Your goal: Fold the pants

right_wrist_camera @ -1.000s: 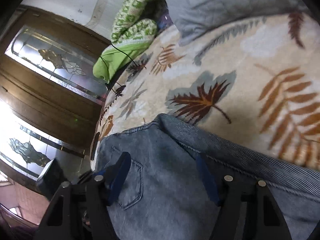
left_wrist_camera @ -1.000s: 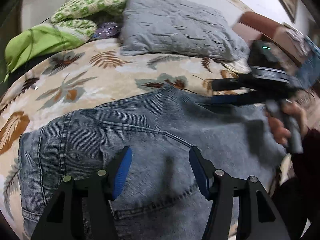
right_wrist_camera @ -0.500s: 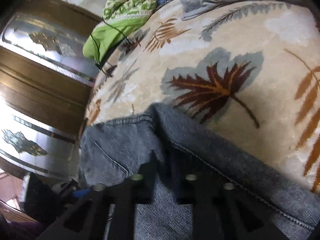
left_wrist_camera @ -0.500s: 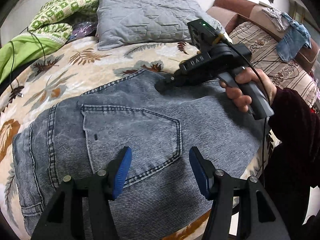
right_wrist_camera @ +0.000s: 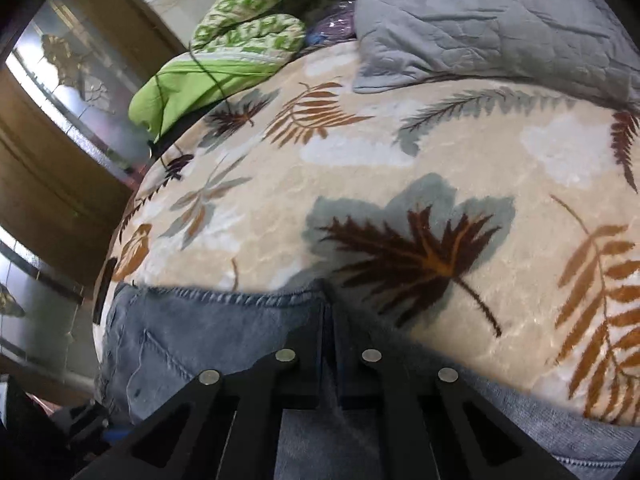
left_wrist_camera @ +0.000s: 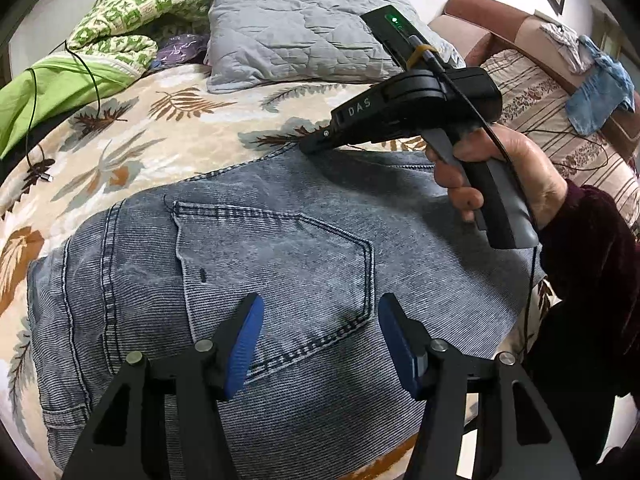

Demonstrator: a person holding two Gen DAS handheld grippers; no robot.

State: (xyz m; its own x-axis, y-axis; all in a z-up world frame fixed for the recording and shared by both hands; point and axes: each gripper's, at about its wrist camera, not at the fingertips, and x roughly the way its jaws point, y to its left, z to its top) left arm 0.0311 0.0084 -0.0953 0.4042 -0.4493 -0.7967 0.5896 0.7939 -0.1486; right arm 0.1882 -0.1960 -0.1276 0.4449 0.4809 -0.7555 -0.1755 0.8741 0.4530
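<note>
Grey-blue denim pants (left_wrist_camera: 280,264) lie on a leaf-patterned bedspread (left_wrist_camera: 168,128), back pocket up. My left gripper (left_wrist_camera: 320,338) is open and empty, hovering over the pocket's lower seam. My right gripper (right_wrist_camera: 329,300) is shut on the far edge of the pants (right_wrist_camera: 224,328), at the crotch seam. It also shows in the left wrist view (left_wrist_camera: 316,145), held by a hand, its tips on the denim's far edge.
A grey quilted pillow (left_wrist_camera: 304,28) lies at the head of the bed. A green patterned blanket (left_wrist_camera: 120,36) and a black cable (left_wrist_camera: 34,96) sit far left. A sofa with clothes (left_wrist_camera: 560,80) stands at right. A glass-panelled wooden door (right_wrist_camera: 60,128) is left.
My right gripper went from open over the denim to shut on its far edge. The left gripper drew back slightly, so more of the pants shows.
</note>
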